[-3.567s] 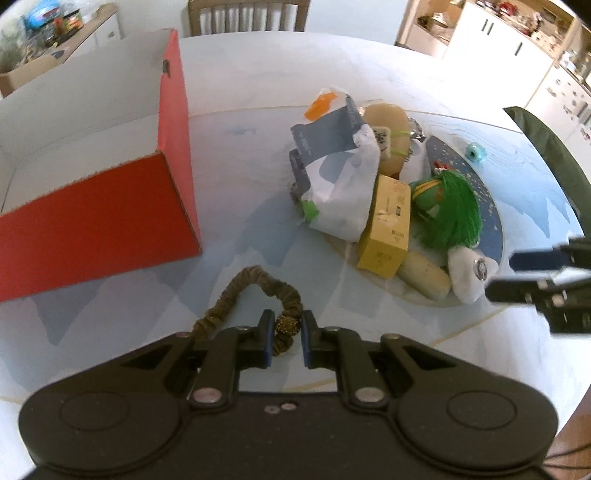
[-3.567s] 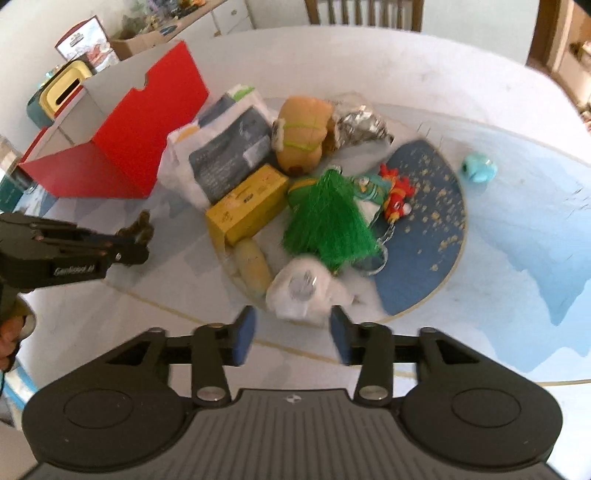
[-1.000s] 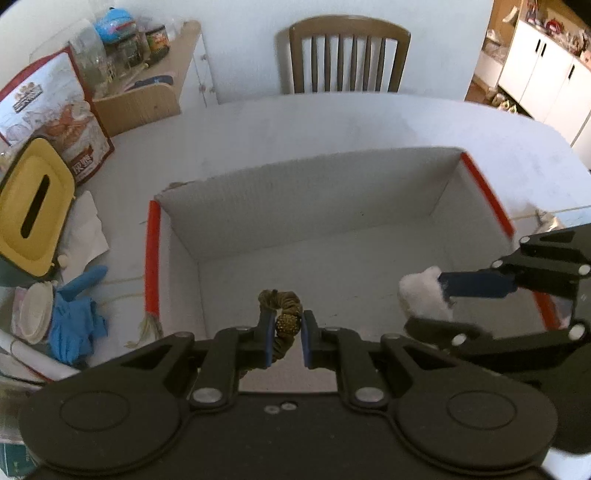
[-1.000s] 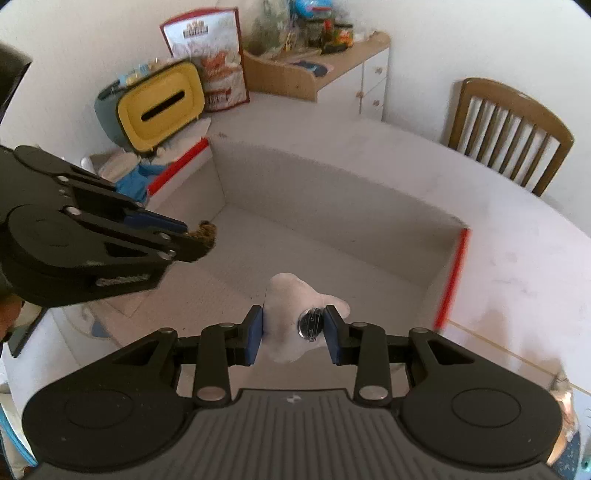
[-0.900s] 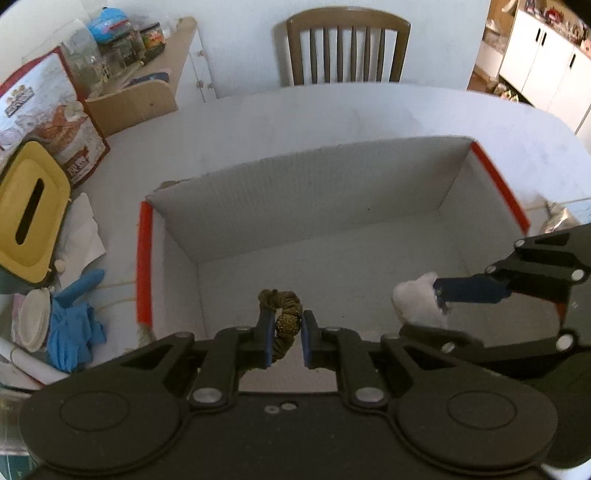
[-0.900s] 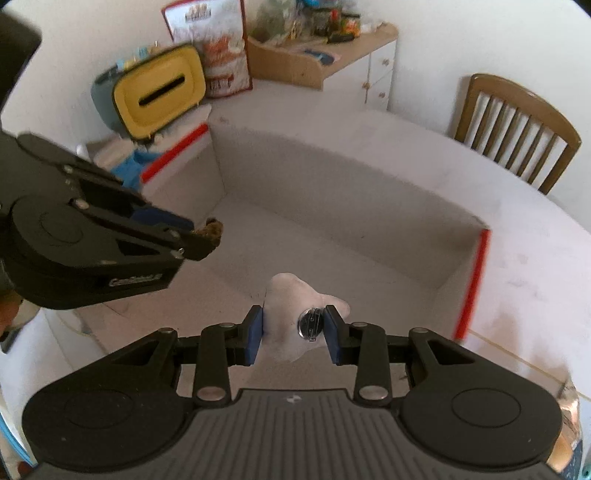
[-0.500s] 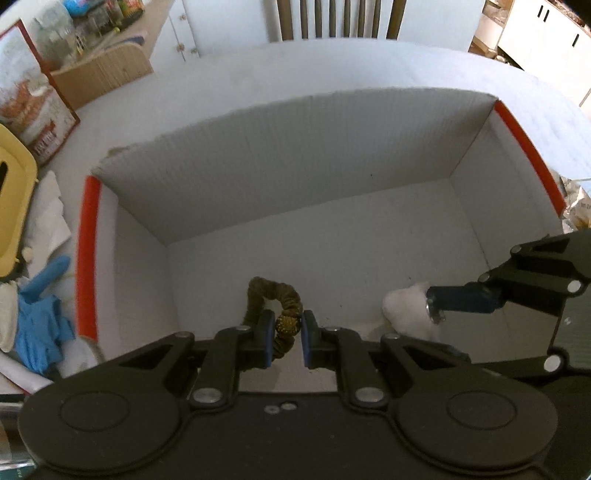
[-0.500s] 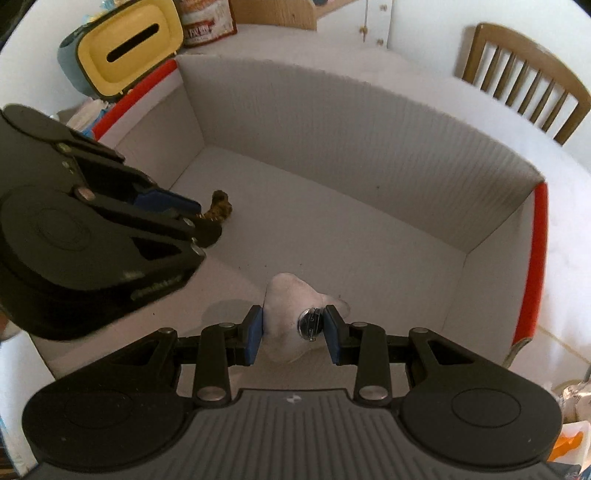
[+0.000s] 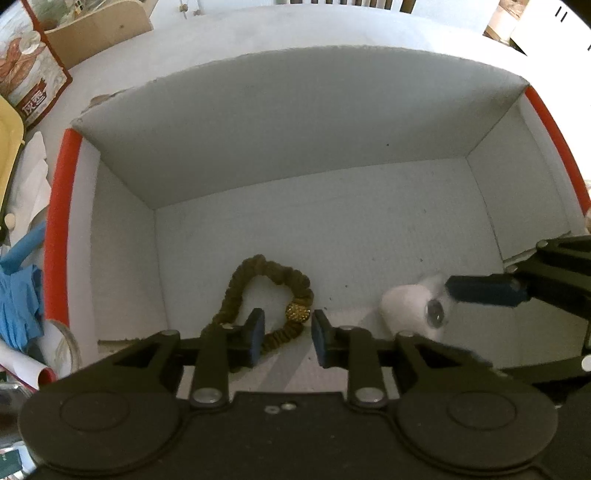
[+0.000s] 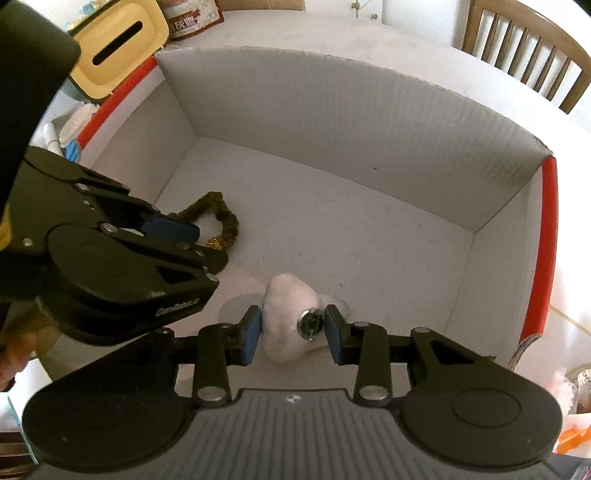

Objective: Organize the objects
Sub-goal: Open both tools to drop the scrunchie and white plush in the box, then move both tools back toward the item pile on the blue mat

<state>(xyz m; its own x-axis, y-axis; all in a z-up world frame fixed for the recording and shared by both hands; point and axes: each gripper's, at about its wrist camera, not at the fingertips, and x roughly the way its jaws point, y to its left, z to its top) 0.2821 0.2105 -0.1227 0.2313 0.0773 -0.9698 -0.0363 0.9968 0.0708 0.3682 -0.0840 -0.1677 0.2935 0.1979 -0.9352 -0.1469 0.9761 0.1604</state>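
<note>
Down inside the box: both of my grippers point steeply at the floor of a red-edged cardboard box (image 9: 59,236) with grey-white corrugated walls.
Left gripper (image 9: 284,338): its jaws are opening; the blue pads stand clear on either side of the hair tie and I see no pad pressing on it.
Hair tie (image 9: 266,291): a brown fabric scrunchie loop with a gold glitter bead, lying on the box floor near the left wall, its bead end between my left pads.
Right gripper (image 10: 291,334): its jaws are opening too; the white pouch sits between the pads, the right pad just beside its metal snap, a thin gap at the left pad, so I read it as let go.
White pouch (image 10: 288,325): a soft white fabric piece with a round metal snap, resting on the box floor near me, to the right of the hair tie and apart from it.
Left of the box: a yellow-lidded bin (image 10: 114,48), a blue glove (image 9: 18,299) and white paper on the table.
Far side: a printed snack bag (image 9: 26,70) and a wooden chair (image 10: 524,55).
Table (image 10: 332,33): pale, carrying the box.
</note>
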